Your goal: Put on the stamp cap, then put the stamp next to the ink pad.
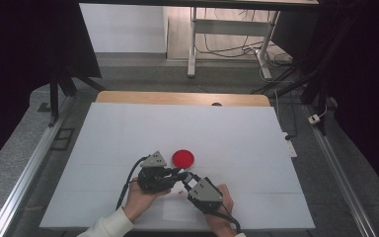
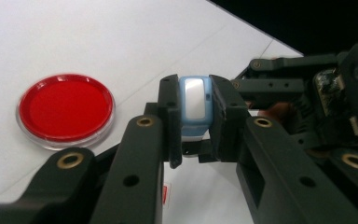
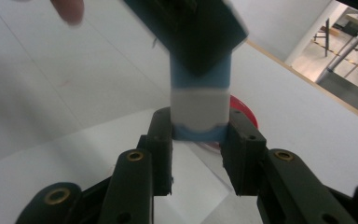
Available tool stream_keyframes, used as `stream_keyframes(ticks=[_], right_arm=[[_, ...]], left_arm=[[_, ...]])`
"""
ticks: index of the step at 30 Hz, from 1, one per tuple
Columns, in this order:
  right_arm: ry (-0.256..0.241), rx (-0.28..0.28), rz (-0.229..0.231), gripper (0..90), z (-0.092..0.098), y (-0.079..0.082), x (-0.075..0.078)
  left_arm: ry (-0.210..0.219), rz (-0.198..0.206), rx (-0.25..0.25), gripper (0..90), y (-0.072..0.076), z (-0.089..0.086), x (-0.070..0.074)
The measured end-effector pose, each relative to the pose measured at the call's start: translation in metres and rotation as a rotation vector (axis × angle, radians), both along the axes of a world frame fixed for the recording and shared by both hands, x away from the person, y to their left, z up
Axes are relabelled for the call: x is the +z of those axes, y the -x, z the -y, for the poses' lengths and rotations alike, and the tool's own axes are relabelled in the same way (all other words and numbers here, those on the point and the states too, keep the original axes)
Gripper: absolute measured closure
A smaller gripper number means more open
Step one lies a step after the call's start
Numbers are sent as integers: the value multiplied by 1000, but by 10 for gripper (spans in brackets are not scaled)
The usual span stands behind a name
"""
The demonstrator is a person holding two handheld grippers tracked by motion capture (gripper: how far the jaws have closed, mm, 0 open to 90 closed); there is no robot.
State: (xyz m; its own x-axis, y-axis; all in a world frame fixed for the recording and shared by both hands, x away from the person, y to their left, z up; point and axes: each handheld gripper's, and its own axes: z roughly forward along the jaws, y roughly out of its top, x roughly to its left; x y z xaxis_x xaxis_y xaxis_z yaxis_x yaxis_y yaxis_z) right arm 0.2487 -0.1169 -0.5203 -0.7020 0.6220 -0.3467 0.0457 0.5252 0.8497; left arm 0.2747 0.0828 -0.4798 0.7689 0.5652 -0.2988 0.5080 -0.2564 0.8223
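Light-blue block with a white face (image 2: 195,106) is hanging above the white table (image 1: 128,128) — both the left gripper (image 2: 195,119) and right gripper (image 3: 199,133) are clamping it — round red lid (image 2: 65,110) lying nearby.

Left gripper (image 1: 178,174) and right gripper (image 1: 186,178): black jaws with brass-ringed screws, grey three-cornered top plates, black trailing cables; white sleeve (image 1: 109,225).

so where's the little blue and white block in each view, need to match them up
High view: too small to pick out; it would sit where the two hand-held grippers meet, just below the red dish.
Left gripper view: blue and white block at centre, clamped between the black jaws.
Right gripper view: block at centre, between the jaws.
Shared landmark: the red dish.
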Motion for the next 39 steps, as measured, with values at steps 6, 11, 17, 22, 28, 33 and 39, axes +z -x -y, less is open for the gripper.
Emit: stream_keyframes(ticks=[6,11,17,22,28,33,39], right_arm=[[9,15,-6,646,2,-1,1],[-12,39,-42,620,5,-6,2],[-54,58,-104,473,11,-13,2],[-63,74,-127,432,21,-16,5],[-70,64,-163,432,40,-22,6],[-79,48,-175,438,58,-24,10],[-89,26,-197,444,79,-28,14]], left_arm=[[18,-11,-7,757,-2,-4,0],[20,6,-11,756,-1,-5,2],[17,32,-8,756,0,-4,4],[33,51,4,755,-1,-12,9],[41,63,14,754,-3,-20,13],[47,69,22,754,-5,-24,15],[43,80,32,754,-5,-28,17]])
